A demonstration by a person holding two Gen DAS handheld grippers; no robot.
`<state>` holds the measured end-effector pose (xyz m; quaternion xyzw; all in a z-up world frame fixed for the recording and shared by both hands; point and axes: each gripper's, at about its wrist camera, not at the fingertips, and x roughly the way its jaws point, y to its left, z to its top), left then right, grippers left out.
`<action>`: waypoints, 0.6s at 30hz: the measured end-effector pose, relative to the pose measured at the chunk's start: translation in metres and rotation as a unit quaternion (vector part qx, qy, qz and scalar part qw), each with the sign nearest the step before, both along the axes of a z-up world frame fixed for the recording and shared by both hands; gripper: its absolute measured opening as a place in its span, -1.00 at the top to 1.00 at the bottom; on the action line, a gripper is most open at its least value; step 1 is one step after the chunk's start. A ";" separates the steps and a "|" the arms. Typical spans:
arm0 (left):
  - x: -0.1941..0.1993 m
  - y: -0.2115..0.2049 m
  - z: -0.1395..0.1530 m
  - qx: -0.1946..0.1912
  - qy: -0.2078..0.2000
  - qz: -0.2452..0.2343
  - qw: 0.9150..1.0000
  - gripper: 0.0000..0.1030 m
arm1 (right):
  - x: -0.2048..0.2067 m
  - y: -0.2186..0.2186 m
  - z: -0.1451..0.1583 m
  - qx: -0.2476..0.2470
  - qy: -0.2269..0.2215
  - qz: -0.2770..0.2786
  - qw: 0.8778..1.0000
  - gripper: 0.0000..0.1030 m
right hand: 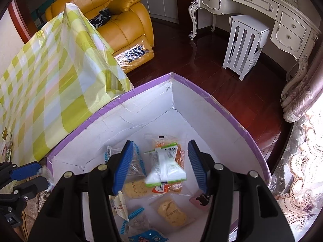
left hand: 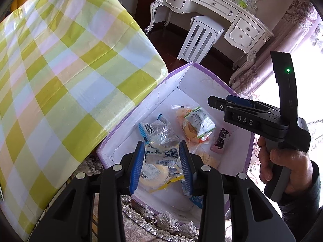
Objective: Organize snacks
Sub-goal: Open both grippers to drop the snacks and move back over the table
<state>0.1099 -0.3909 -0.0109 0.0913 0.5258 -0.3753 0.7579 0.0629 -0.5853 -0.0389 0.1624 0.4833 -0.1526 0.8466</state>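
Note:
A purple-rimmed white box (left hand: 145, 102) (right hand: 141, 119) stands on the floor and holds several snack packets. My left gripper (left hand: 161, 144) hangs over its near corner. Its blue pads (left hand: 139, 161) are closed on a clear blue-printed snack packet (left hand: 161, 155). In the right wrist view that gripper (right hand: 43, 176) shows at the left edge, with a scrap of wrapper at its tip. My right gripper (right hand: 160, 142) (left hand: 214, 103) is open above the box. A white and green packet (right hand: 165, 167) (left hand: 199, 123) sits loose between its pads, touching neither, over an orange packet (right hand: 177, 157).
A table under a yellow checked cloth (left hand: 60, 80) (right hand: 50, 80) stands against the box's left side. Beyond it are a yellow armchair (right hand: 121, 20), a white stool (right hand: 244, 40), a white dressing table (left hand: 212, 4) and dark wood floor. A curtain (right hand: 302, 161) hangs on the right.

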 end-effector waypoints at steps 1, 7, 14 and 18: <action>0.001 0.001 0.000 -0.002 0.001 0.003 1.000 0.27 | 0.001 0.001 0.000 0.000 0.000 0.001 1.000 -0.14; 0.005 0.010 0.002 -0.016 0.008 0.021 1.000 0.18 | 0.003 0.005 0.003 -0.002 0.000 0.005 1.000 -0.24; 0.013 0.025 0.005 -0.028 0.010 0.052 0.998 0.18 | 0.008 0.015 0.008 -0.004 -0.003 0.017 1.000 -0.27; 0.018 0.036 0.006 -0.031 0.004 0.067 0.997 0.18 | 0.014 0.025 0.013 -0.005 -0.006 0.026 1.000 -0.28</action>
